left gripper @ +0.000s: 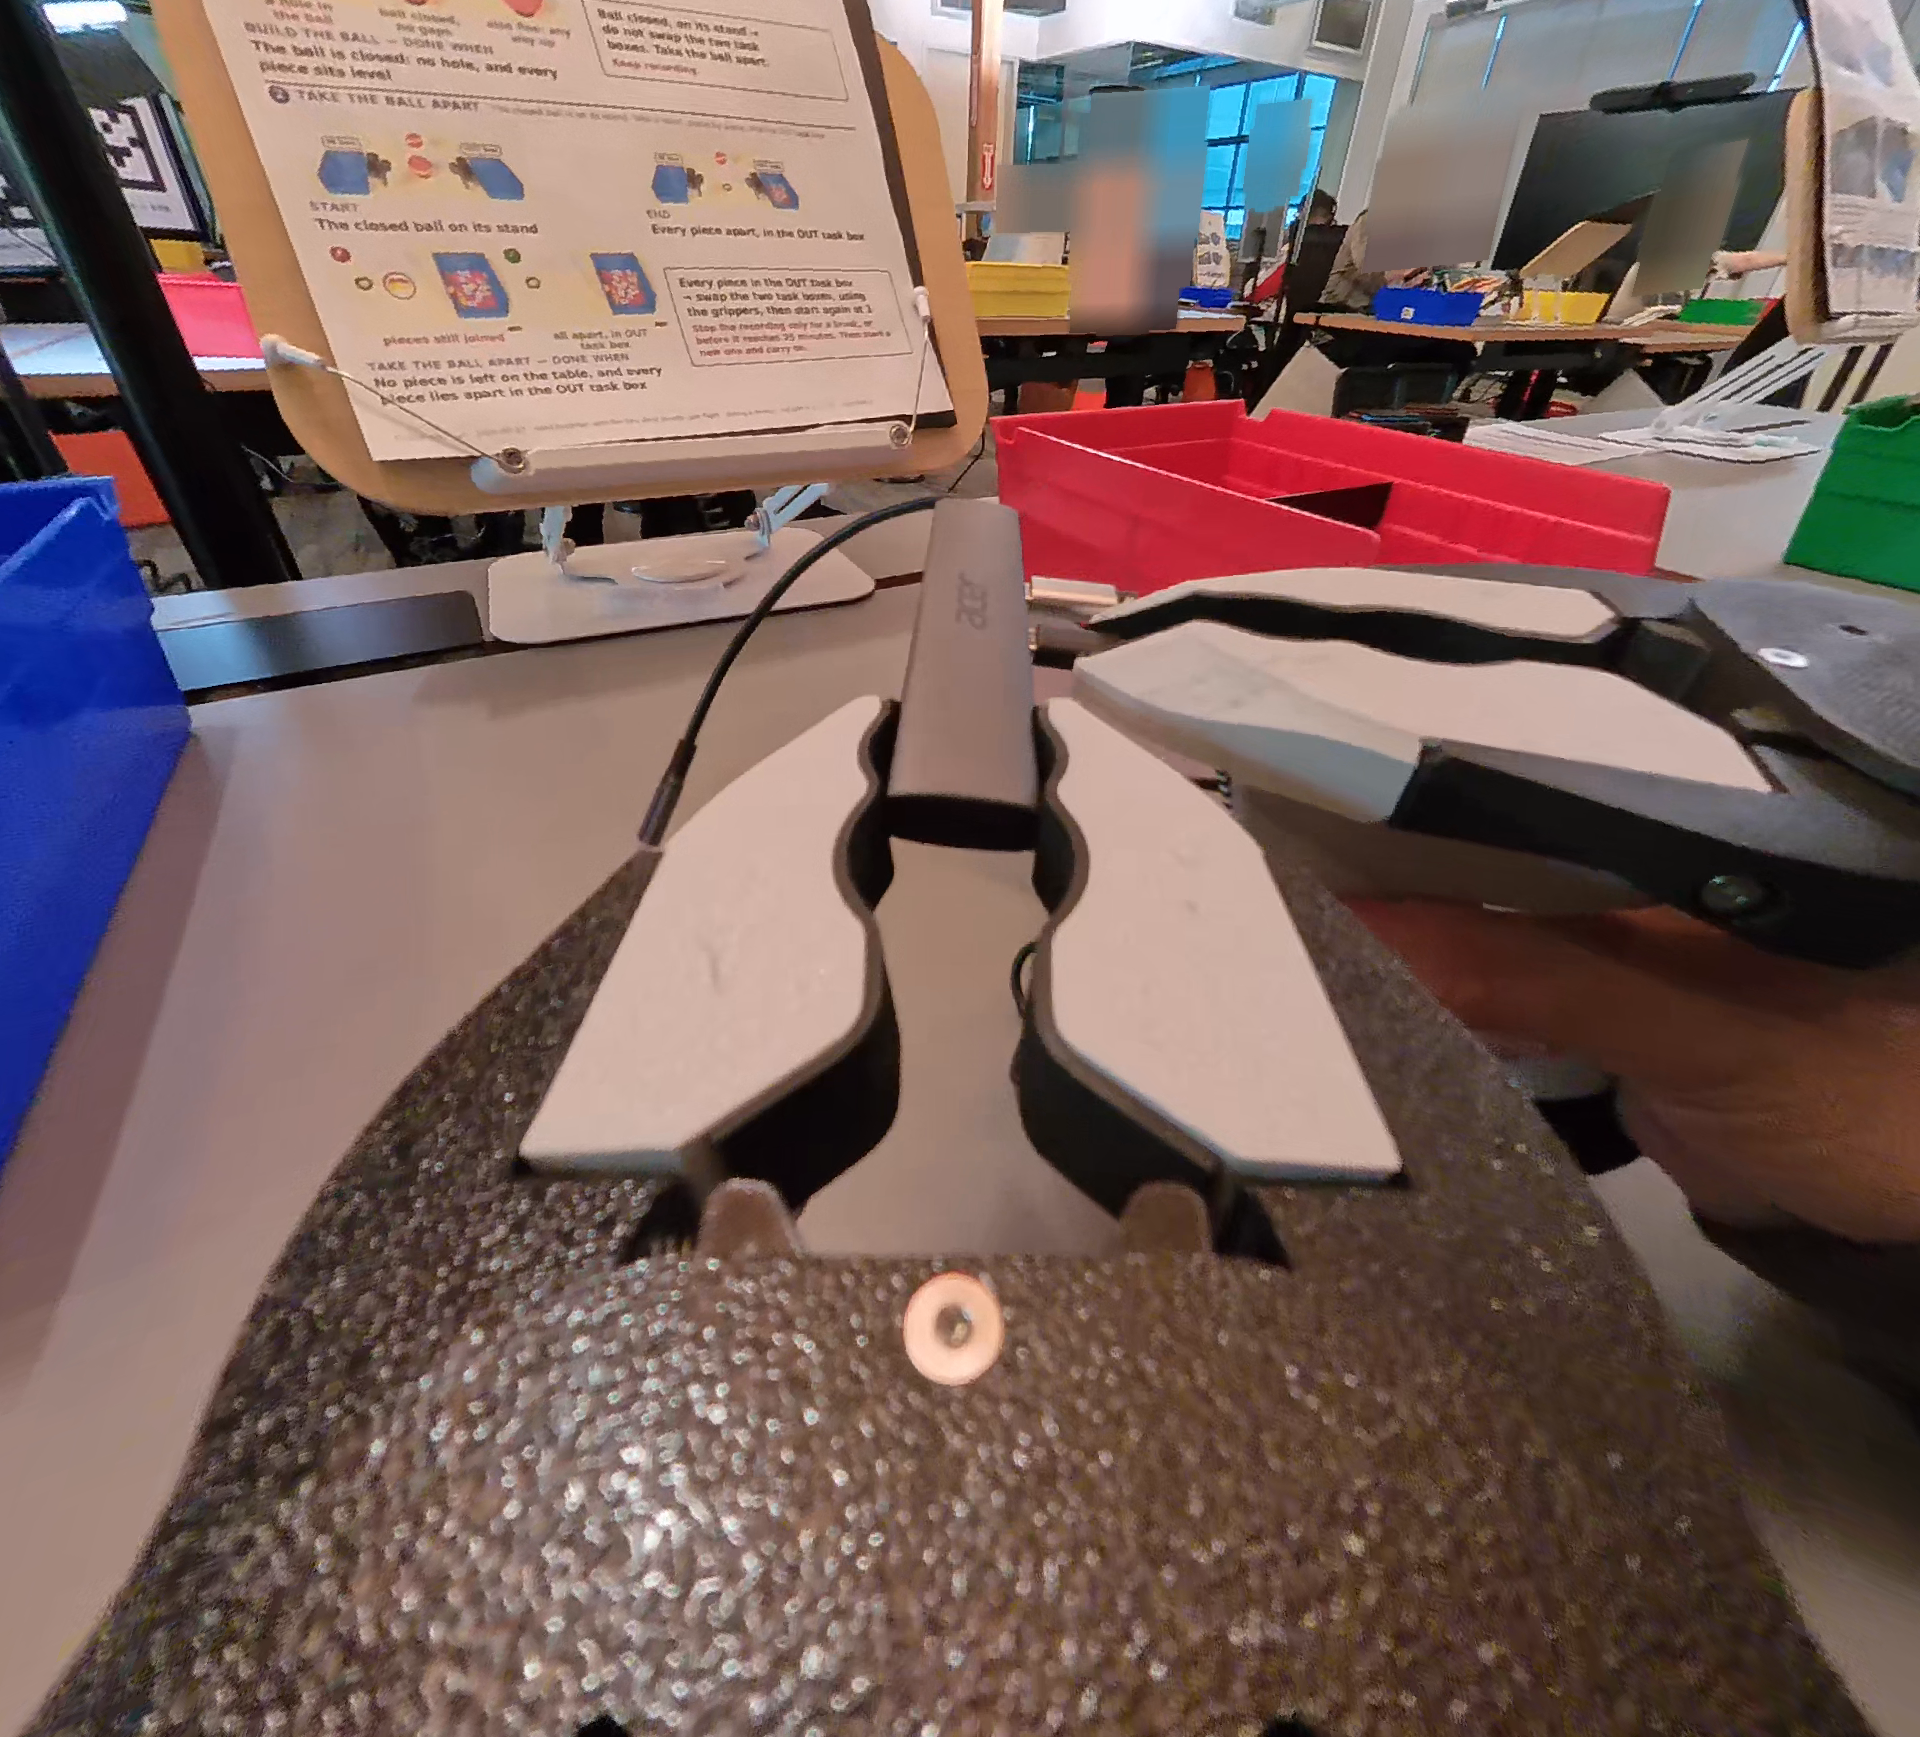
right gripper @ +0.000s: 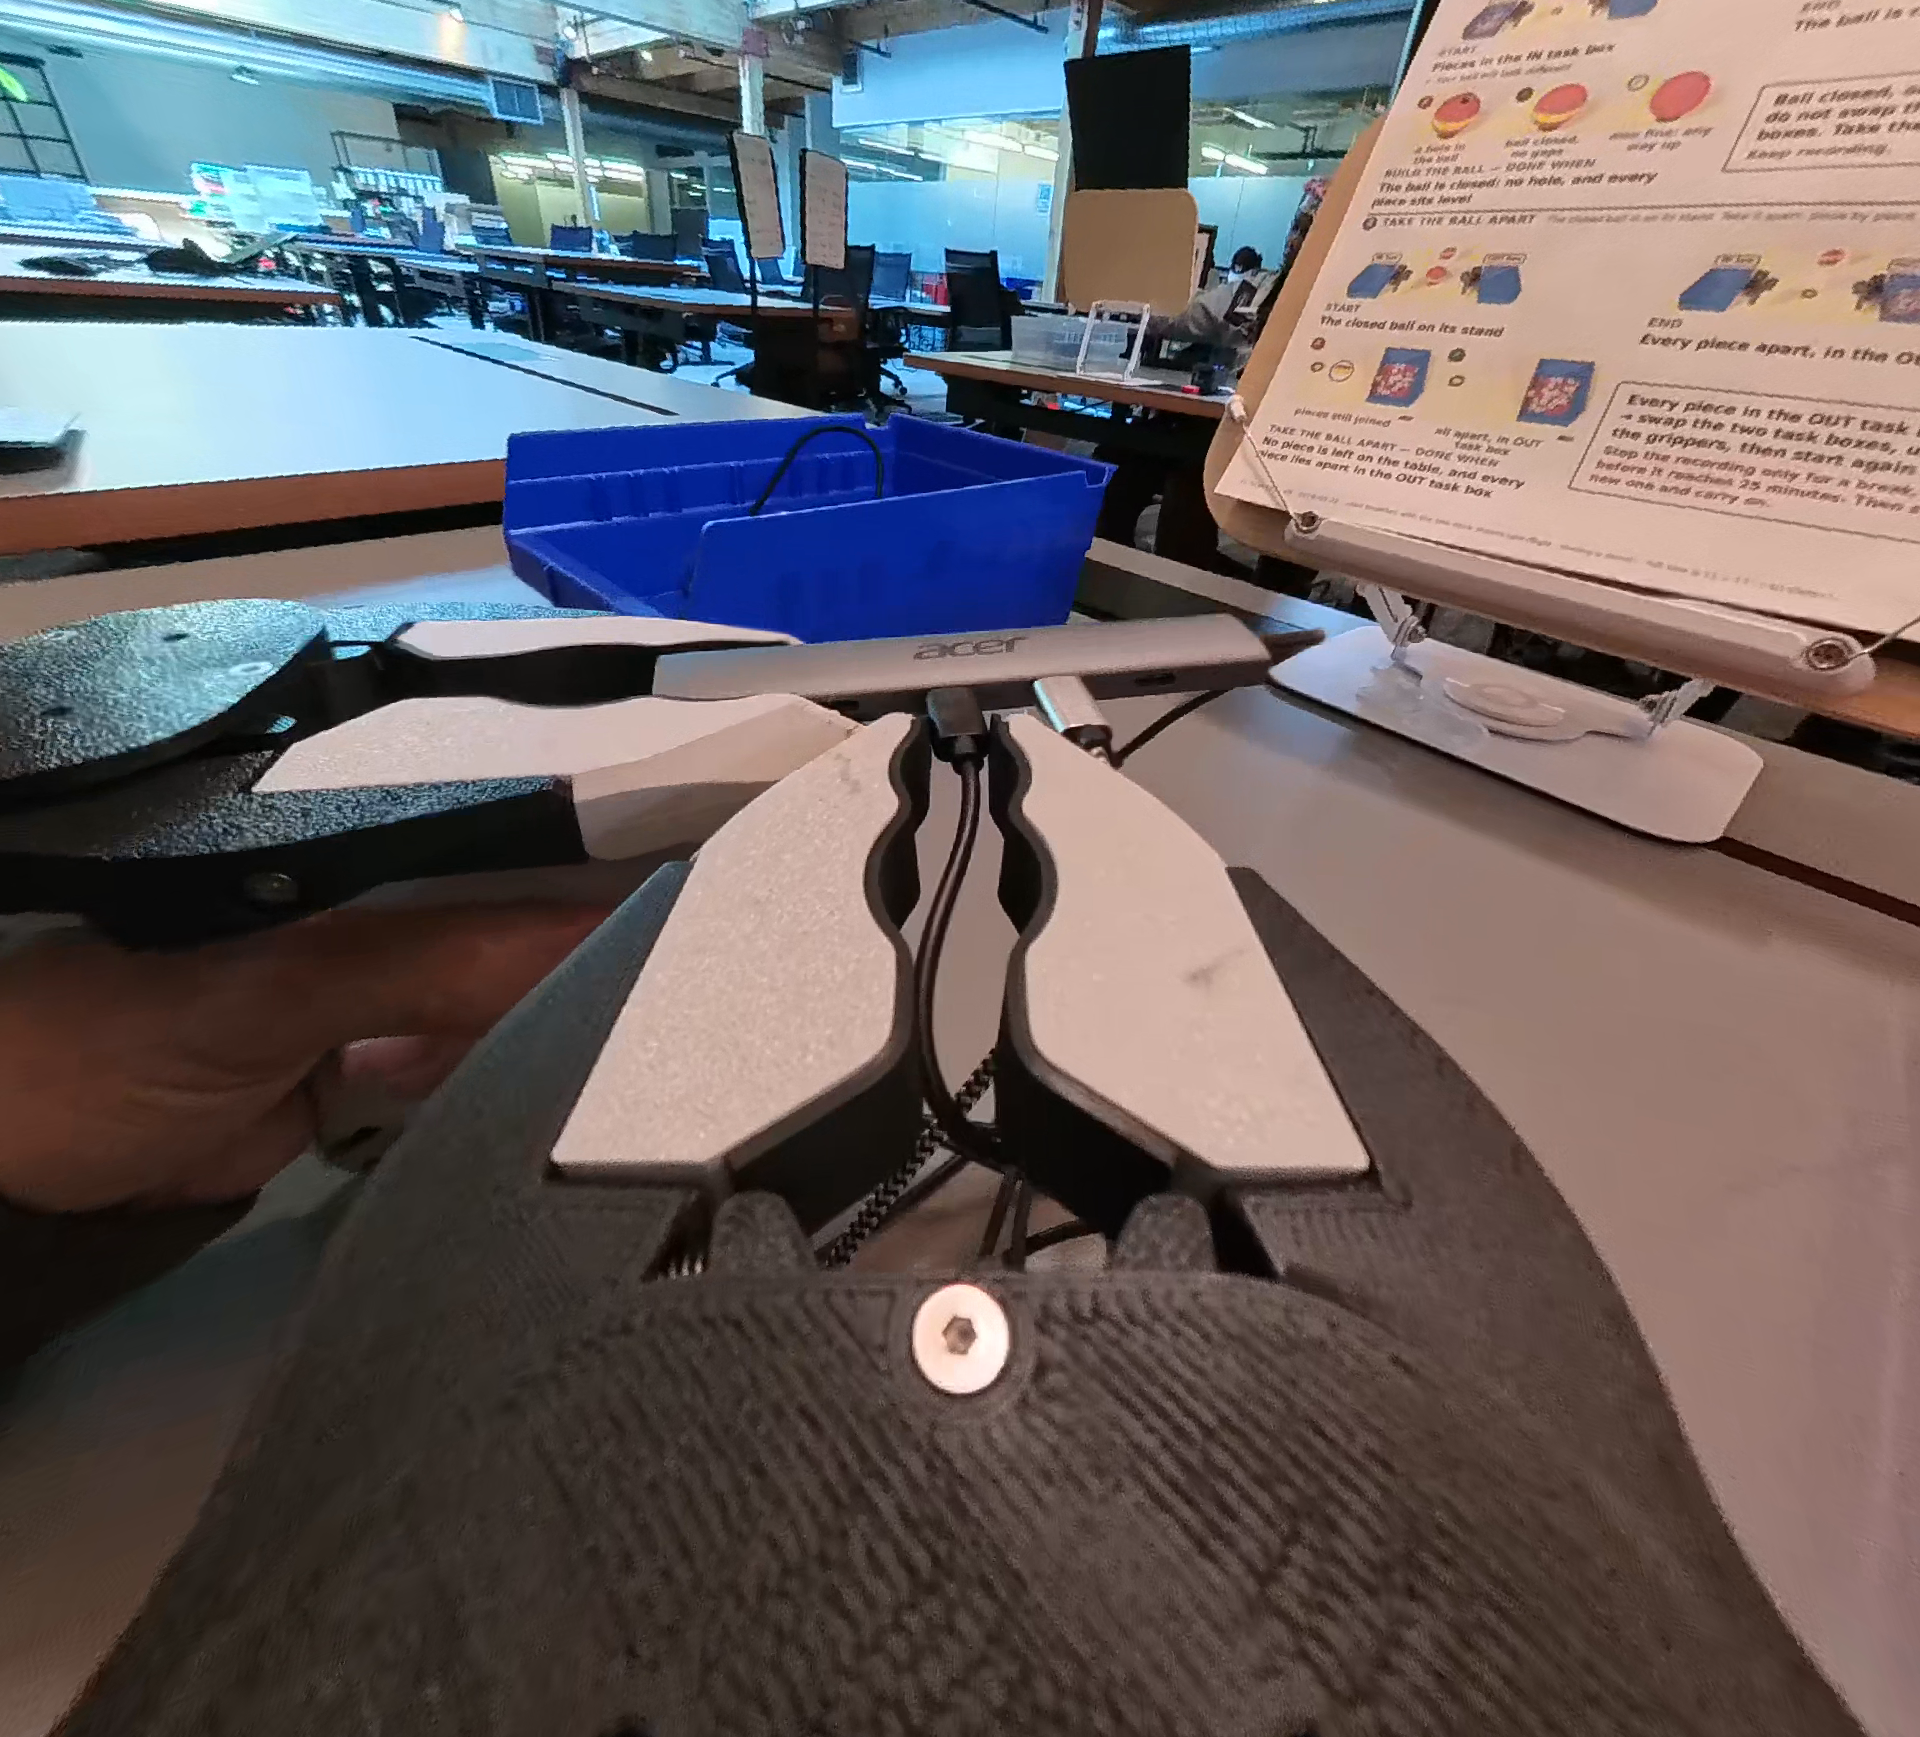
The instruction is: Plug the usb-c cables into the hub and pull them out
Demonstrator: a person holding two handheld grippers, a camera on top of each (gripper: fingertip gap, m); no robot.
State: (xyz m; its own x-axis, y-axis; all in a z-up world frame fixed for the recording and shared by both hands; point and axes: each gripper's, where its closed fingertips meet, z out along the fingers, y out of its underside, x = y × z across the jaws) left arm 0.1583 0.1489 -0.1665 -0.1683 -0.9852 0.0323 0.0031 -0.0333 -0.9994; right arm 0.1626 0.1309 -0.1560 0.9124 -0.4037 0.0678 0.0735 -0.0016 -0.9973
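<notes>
A grey hub [left gripper: 966, 627] lies lengthwise between my left gripper [left gripper: 961, 721] fingers, which are shut on its near end just above the grey table [left gripper: 416, 856]. In the right wrist view the hub [right gripper: 1143, 648] runs crosswise. My right gripper [right gripper: 958, 726] is shut on a black usb-c plug [right gripper: 954, 719] whose tip meets the hub's near side. A silver plug [right gripper: 1070, 705] sits in the port to its right. The right gripper [left gripper: 1086, 643] reaches in from the right in the left wrist view. The left gripper [right gripper: 810, 679] holds the hub's left end.
A blue bin [right gripper: 810, 534] holding a black cable [right gripper: 831, 451] stands behind the hub, and also shows in the left wrist view [left gripper: 73, 752]. A red bin [left gripper: 1330, 492] and a green bin [left gripper: 1870, 492] stand at the right. An instruction-sheet stand [left gripper: 582, 129] stands at the back. The tips of both grippers are at nearly the same place.
</notes>
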